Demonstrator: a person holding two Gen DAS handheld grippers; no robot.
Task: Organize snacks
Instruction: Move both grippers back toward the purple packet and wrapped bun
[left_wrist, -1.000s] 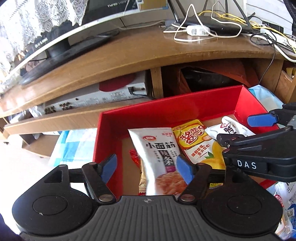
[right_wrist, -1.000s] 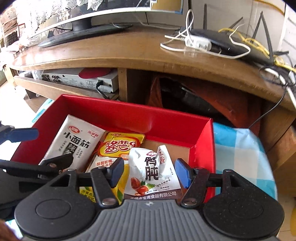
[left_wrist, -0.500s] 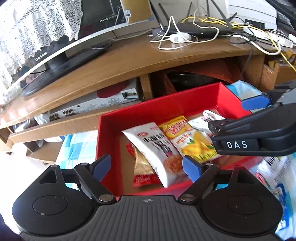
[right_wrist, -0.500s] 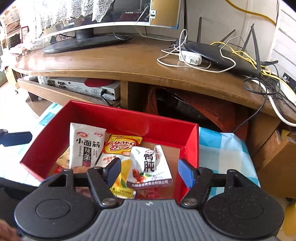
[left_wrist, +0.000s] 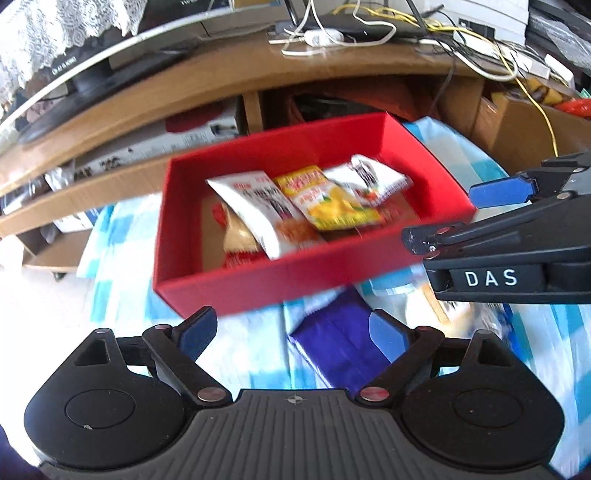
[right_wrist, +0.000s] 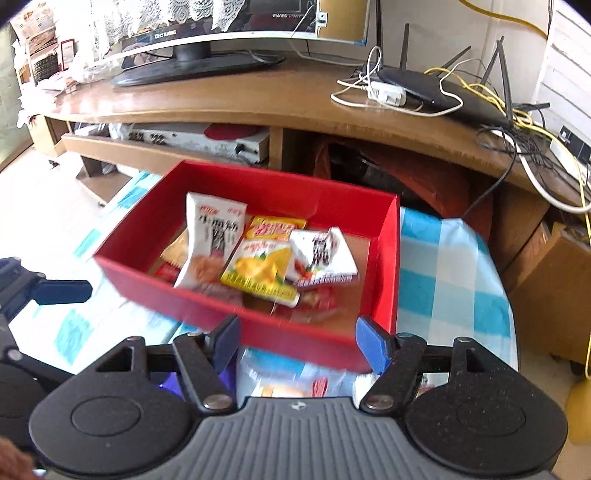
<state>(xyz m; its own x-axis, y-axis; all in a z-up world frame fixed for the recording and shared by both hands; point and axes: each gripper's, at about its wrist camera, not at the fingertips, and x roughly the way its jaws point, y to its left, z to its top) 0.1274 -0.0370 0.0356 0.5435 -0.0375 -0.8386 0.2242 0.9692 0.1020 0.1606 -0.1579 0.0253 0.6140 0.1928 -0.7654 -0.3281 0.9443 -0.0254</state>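
Note:
A red box (left_wrist: 295, 273) (right_wrist: 258, 325) stands on a blue-checked cloth. It holds a white noodle-snack packet (left_wrist: 255, 206) (right_wrist: 210, 236), a yellow mango packet (left_wrist: 332, 203) (right_wrist: 262, 269), a white-and-red packet (left_wrist: 373, 177) (right_wrist: 321, 254) and other snacks underneath. My left gripper (left_wrist: 291, 332) hovers in front of the box with its jaws opening. Nothing is gripped; a purple packet (left_wrist: 336, 343) lies on the cloth under it. My right gripper (right_wrist: 299, 339) (left_wrist: 454, 218) is open at the box's near right corner, above a clear packet (right_wrist: 288, 384).
Behind the box is a wooden TV stand (right_wrist: 229, 99) with a monitor (right_wrist: 192, 59), a router and tangled cables (right_wrist: 424, 92), and a silver player (right_wrist: 207, 140) on its shelf. A cardboard box (right_wrist: 546, 288) sits at the right. The checked cloth (right_wrist: 443, 280) extends right of the box.
Both grippers have drawn back from over the red box, which now looks smaller and farther. Both pairs of jaws have widened. The purple packet and the cloth have come into view.

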